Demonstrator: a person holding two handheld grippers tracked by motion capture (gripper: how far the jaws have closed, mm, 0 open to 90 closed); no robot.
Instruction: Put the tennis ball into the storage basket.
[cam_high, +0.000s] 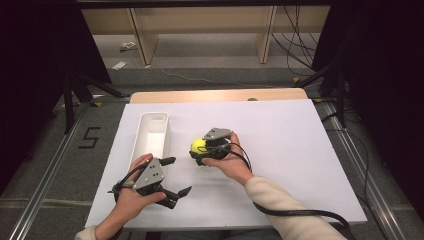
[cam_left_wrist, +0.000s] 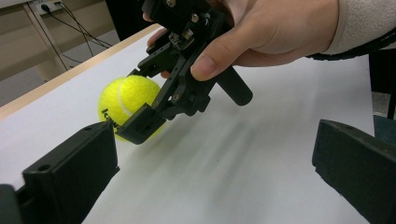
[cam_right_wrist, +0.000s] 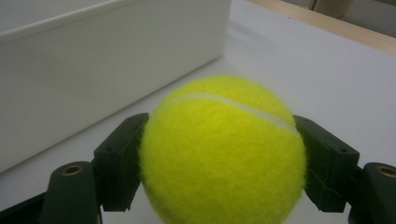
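Right gripper (cam_high: 200, 152) jaws clamped on tennis ball (cam_high: 198, 145) beside bin (cam_high: 150, 131); left gripper (cam_high: 176, 176) jaws apart.

Support surface: a table (cam_high: 280, 95) is carrying the scene, its light wooden top showing as a strip along the far edge.
Covering: a white sheet (cam_high: 290, 150) is lying flat on the table, covering it from just short of the far edge to the near edge.
Container: a white rectangular bin (cam_high: 152, 134) is standing directly on the sheet, left of centre, with its long side running away from the person.
Ball: a yellow tennis ball (cam_high: 198, 145) is sitting at sheet level just right of the bin, apart from its wall; contact with the sheet cannot be told.
Surroundings: grey floor (cam_high: 210, 55) is lying beyond the table.
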